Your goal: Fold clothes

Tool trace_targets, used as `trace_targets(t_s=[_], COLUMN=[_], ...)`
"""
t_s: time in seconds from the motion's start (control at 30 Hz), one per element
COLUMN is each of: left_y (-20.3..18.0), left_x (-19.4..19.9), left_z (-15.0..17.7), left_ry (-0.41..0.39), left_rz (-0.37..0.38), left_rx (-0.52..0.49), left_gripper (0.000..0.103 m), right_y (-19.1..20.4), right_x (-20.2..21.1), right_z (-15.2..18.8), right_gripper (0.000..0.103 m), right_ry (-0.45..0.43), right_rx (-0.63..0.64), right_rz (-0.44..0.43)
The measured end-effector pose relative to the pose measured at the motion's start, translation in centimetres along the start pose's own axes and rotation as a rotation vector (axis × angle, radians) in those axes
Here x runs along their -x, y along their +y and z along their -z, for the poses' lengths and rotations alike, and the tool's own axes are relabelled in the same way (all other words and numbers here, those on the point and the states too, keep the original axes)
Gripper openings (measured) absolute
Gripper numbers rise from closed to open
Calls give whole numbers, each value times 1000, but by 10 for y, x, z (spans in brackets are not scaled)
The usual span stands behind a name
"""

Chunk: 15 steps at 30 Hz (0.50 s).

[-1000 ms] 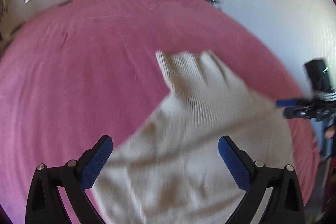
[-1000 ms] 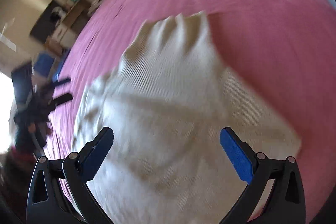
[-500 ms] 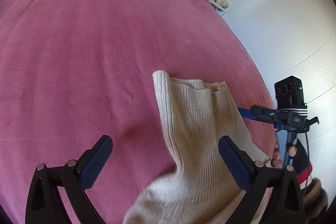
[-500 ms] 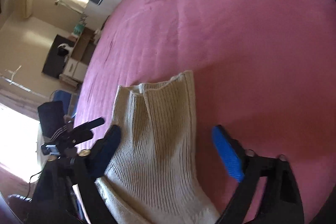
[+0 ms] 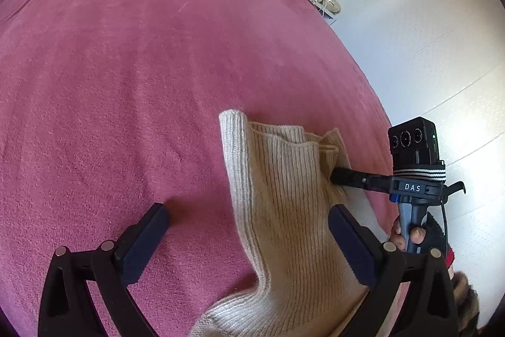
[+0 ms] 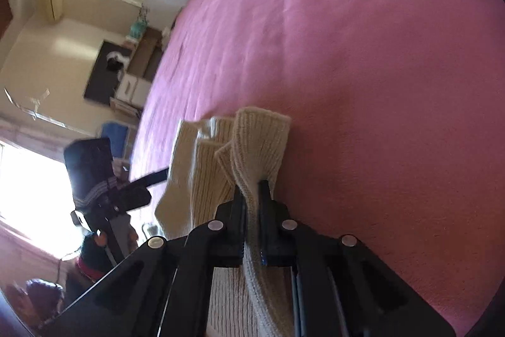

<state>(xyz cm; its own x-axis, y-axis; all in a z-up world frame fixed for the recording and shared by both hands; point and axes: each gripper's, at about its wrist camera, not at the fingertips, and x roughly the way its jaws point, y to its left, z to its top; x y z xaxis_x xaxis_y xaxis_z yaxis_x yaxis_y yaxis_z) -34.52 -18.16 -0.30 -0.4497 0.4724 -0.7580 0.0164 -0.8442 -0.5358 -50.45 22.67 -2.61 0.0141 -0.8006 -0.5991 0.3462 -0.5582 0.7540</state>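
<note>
On a pink bed (image 5: 126,84), the right gripper (image 6: 251,204) pinches a soft, limp cream knit sweater (image 5: 284,210) at its ribbed edge; the left gripper (image 5: 249,229), jaws wide, holds nothing at six o'clock.

From my left claw's camera I read one label: white letters "DAS" on a small dark plate (image 5: 412,187) on the side of my right claw (image 5: 334,176), just below a black-and-white striped band (image 5: 419,172). The black camera box (image 5: 413,141) above it shows three round lenses and a tiny green light, but any lettering there is too small to read. My right claw's camera shows no readable writing.
</note>
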Motion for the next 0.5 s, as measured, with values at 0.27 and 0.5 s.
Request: trace_targets(t_s=[0.27, 0.5], left_y=[-29, -31], left_x=[-22, -26], left_z=[-2, -8], left_ry=[26, -1], left_rz=[-130, -60], left_rx=[-57, -47], left_gripper=[103, 88], right_y=[27, 28], right_x=[13, 18], right_z=[-4, -2], right_gripper=[7, 8], right_ry=[-45, -54], right_rx=[33, 37], right_rz=[5, -12])
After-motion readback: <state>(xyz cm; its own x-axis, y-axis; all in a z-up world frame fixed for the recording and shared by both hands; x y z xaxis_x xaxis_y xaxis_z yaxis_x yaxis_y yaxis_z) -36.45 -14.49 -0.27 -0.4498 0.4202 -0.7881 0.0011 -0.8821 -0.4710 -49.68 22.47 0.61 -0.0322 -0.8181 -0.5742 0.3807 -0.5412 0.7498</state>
